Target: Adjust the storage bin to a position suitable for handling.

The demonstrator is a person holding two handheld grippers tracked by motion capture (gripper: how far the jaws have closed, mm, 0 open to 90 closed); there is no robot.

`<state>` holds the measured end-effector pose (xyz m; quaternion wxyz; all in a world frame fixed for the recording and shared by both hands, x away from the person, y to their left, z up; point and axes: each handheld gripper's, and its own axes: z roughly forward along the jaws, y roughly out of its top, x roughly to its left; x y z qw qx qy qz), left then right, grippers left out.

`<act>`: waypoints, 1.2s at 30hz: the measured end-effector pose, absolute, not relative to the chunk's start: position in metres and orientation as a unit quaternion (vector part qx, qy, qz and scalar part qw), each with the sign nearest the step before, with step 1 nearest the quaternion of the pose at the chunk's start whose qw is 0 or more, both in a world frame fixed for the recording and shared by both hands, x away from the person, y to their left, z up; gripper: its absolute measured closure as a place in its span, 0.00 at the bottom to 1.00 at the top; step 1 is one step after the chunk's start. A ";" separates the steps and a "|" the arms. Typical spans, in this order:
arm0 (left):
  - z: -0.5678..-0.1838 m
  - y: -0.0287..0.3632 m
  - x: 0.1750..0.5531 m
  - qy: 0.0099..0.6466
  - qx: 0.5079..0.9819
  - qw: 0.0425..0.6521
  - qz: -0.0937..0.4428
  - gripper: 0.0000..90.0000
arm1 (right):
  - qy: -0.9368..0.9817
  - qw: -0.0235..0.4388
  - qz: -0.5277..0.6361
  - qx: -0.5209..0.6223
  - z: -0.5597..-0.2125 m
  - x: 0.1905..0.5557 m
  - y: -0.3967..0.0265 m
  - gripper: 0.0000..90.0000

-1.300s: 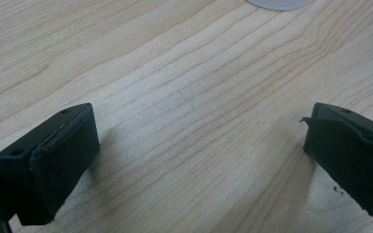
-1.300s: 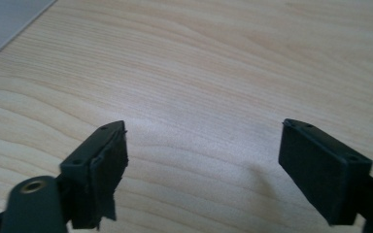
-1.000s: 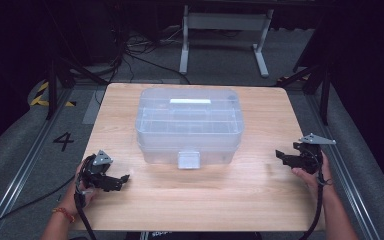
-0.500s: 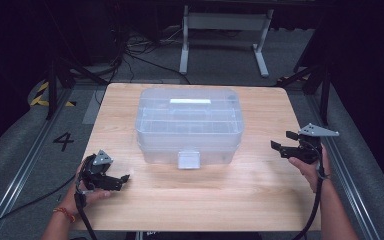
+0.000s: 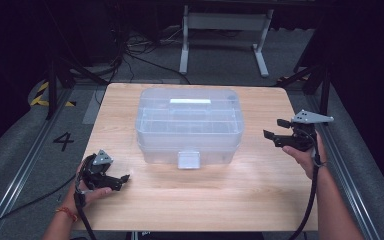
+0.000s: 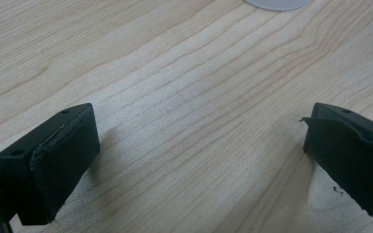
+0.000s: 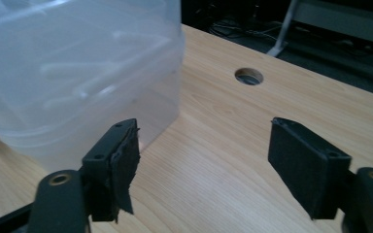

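- On the light wooden table (image 5: pixel 190 200) I see one clear plastic storage box (image 5: pixel 189 125) with a white handle and front latch, lid on, standing at the centre.
- Around the table: dark room, grey floor, one metal stand (image 5: pixel 225 30), loose cables, a "4" marked on the floor.
- I count two grippers, one per hand.
- My left gripper (image 5: pixel 117 181) rests low at the near left corner, jaws apart, bare wood between.
- My right gripper (image 5: pixel 276 131) hangs right of the box, apart from it; jaws have just been closing, nothing between.
- One round hole (image 7: pixel 249 76) pierces the tabletop.
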<state>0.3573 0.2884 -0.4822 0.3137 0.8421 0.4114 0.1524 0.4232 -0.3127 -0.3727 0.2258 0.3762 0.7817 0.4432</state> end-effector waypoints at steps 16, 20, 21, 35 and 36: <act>-0.482 0.289 0.357 0.410 0.843 0.314 0.153 0.00 | 0.800 0.225 0.447 0.332 -0.335 0.437 -0.276 0.35; -0.482 0.288 0.357 0.412 0.841 0.315 0.151 0.01 | 0.799 0.219 0.457 0.325 -0.327 0.442 -0.265 0.37; -0.482 0.288 0.357 0.410 0.843 0.314 0.152 0.01 | 0.799 0.219 0.459 0.322 -0.326 0.444 -0.262 0.37; -0.482 0.289 0.358 0.408 0.843 0.314 0.154 0.01 | 0.824 0.206 0.447 0.282 -0.320 0.456 -0.214 0.38; -0.482 0.289 0.358 0.408 0.843 0.314 0.154 0.01 | 0.825 0.205 0.446 0.280 -0.319 0.457 -0.211 0.38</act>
